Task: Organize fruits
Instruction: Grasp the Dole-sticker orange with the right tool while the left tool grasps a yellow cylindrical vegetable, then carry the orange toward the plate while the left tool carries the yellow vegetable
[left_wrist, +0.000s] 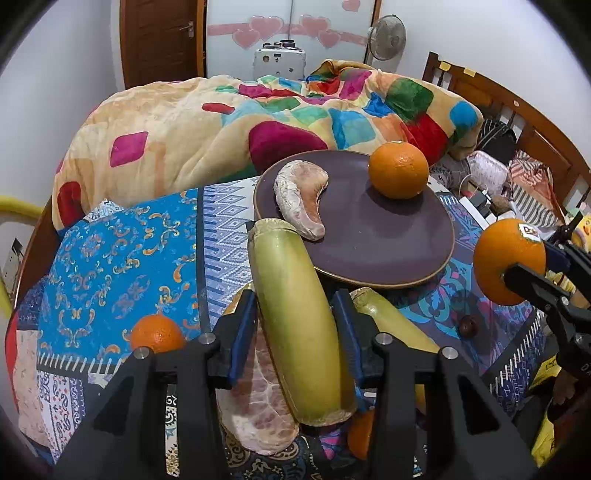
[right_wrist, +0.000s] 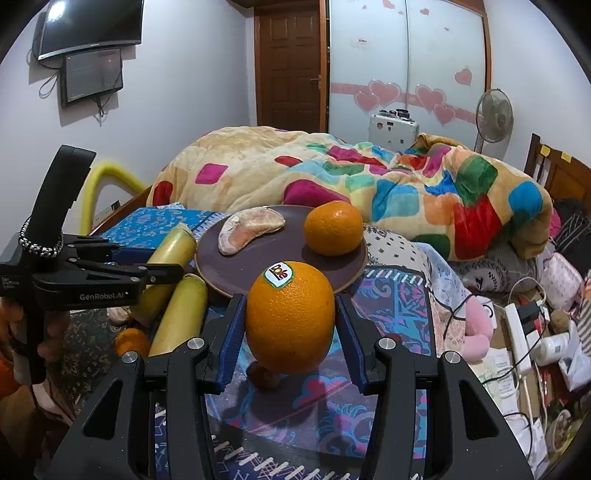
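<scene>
A green rind piece (left_wrist: 295, 321) is clamped by the left gripper (left_wrist: 295, 332) at lower centre; the stickered orange (right_wrist: 290, 317) is clamped by the right gripper (right_wrist: 290, 332). One orange (left_wrist: 399, 170) and one pomelo segment (left_wrist: 301, 195) are seen on the plate (left_wrist: 369, 243).

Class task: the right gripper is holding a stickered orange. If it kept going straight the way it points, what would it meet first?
Most likely the round dark purple plate, directly ahead of the right gripper and its stickered orange. Depth is unclear, so it might pass above the near rim.
</scene>
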